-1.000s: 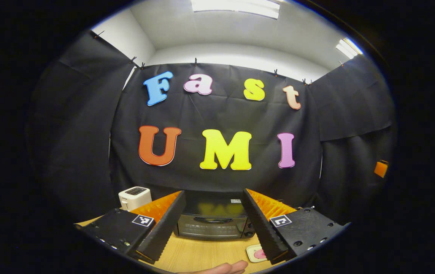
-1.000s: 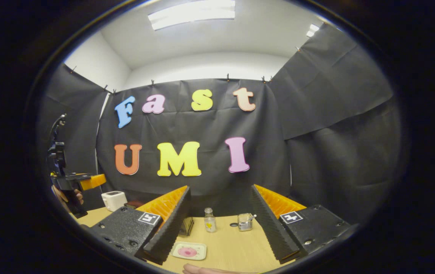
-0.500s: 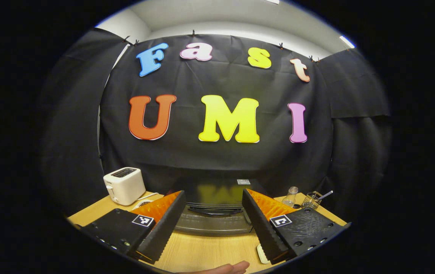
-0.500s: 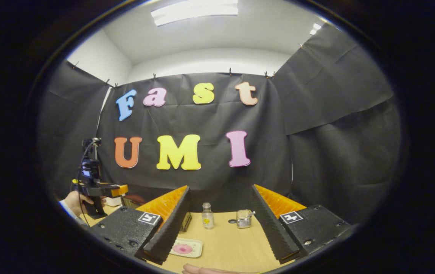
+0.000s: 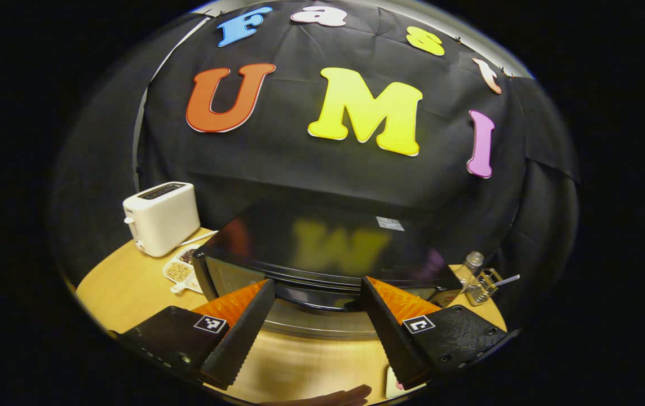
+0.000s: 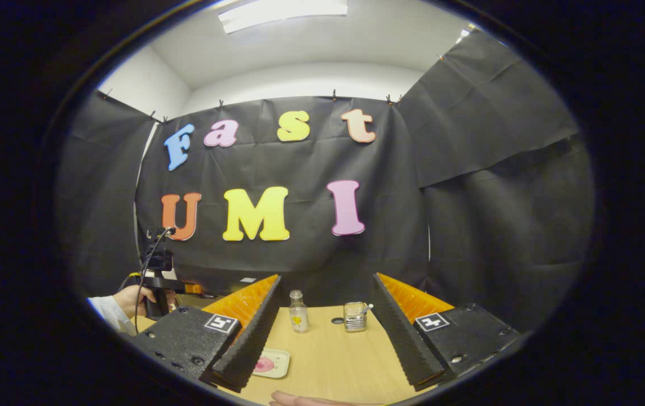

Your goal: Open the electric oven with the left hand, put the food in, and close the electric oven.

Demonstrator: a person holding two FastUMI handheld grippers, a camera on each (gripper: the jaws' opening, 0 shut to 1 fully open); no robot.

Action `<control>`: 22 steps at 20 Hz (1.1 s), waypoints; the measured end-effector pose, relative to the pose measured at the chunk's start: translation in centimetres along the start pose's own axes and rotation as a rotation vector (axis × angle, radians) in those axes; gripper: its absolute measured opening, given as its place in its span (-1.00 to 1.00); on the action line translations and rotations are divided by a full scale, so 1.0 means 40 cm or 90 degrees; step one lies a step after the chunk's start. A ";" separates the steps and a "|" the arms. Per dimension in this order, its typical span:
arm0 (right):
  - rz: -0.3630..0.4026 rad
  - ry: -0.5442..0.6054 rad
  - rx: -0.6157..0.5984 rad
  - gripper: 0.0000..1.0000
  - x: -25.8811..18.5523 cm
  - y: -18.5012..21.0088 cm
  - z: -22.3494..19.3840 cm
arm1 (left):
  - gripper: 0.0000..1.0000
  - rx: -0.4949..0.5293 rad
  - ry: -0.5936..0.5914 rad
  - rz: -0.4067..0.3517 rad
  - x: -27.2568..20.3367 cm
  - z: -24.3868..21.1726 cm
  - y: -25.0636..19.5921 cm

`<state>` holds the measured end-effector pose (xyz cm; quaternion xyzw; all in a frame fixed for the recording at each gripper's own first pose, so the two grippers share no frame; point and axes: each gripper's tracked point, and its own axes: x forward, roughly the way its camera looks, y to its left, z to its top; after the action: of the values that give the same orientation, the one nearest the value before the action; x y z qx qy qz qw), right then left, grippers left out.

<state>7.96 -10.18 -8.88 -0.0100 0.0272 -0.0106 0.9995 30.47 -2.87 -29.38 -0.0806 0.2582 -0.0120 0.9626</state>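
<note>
Step in hand, as judged: reaching for the oven door. The left gripper [image 5: 317, 316], fingers spread wide and empty, sits low centre of the left gripper view, straddling the handle [image 5: 317, 298] of the oven [image 5: 322, 248], which stands at centre, door shut. Best approach: centre the handle between both fingers, close squarely, then pull down and outward. The right gripper [image 6: 322, 338], fingers apart and empty, hangs over the table [image 6: 334, 361]. The food plate [image 6: 270, 362] lies lower left. Count: one oven, one toaster [image 5: 160, 217], one plate, one bottle [image 6: 298, 311], one jar [image 6: 354, 316].
</note>
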 end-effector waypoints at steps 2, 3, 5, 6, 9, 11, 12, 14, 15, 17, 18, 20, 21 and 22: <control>0.000 -0.011 -0.001 0.90 -0.002 -0.013 0.003 | 0.93 0.016 0.006 0.005 0.012 -0.003 -0.006; -0.002 -0.014 0.000 0.89 -0.004 -0.019 0.002 | 0.94 0.029 0.004 0.005 0.014 0.002 -0.006; -0.001 -0.012 0.003 0.98 -0.007 -0.022 -0.004 | 0.94 0.049 0.011 0.010 0.016 0.005 -0.003; 0.000 -0.010 0.002 0.98 -0.009 -0.020 -0.007 | 0.95 0.058 0.009 0.016 0.018 0.009 -0.003; 0.003 -0.009 0.001 0.89 -0.013 -0.018 -0.005 | 0.94 0.101 0.000 0.031 0.025 0.011 -0.015; 0.003 -0.009 0.001 0.89 -0.012 -0.020 -0.006 | 0.89 0.137 -0.012 0.023 0.031 0.012 -0.036; 0.002 -0.007 0.002 0.89 -0.013 -0.022 -0.010 | 0.89 0.144 -0.012 0.020 0.033 0.010 -0.041; 0.003 -0.002 0.006 0.89 -0.013 -0.022 -0.017 | 0.85 0.132 -0.006 0.008 0.031 0.001 -0.051; 0.003 0.001 0.008 0.89 -0.012 -0.022 -0.020 | 0.85 0.132 -0.008 0.007 0.029 0.003 -0.050; 0.006 0.008 0.009 0.98 -0.011 -0.025 -0.029 | 0.87 0.130 -0.004 0.007 0.025 -0.004 -0.048; 0.005 0.005 0.009 0.89 -0.012 -0.028 -0.029 | 0.87 0.130 -0.001 0.006 0.019 -0.004 -0.050; -0.004 0.001 0.007 0.89 -0.015 -0.040 -0.026 | 0.87 0.130 0.008 0.003 0.007 -0.013 -0.047; -0.005 -0.001 0.005 0.89 -0.016 -0.041 -0.023 | 0.87 0.128 0.010 0.003 0.000 -0.017 -0.046; -0.005 -0.002 0.003 0.89 -0.022 -0.038 -0.022 | 0.87 0.123 0.007 0.004 -0.006 -0.019 -0.045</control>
<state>7.02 -11.69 -9.69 -0.0075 0.0259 -0.0144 0.9995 29.93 -4.74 -29.62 0.0137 0.2614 -0.0340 0.9645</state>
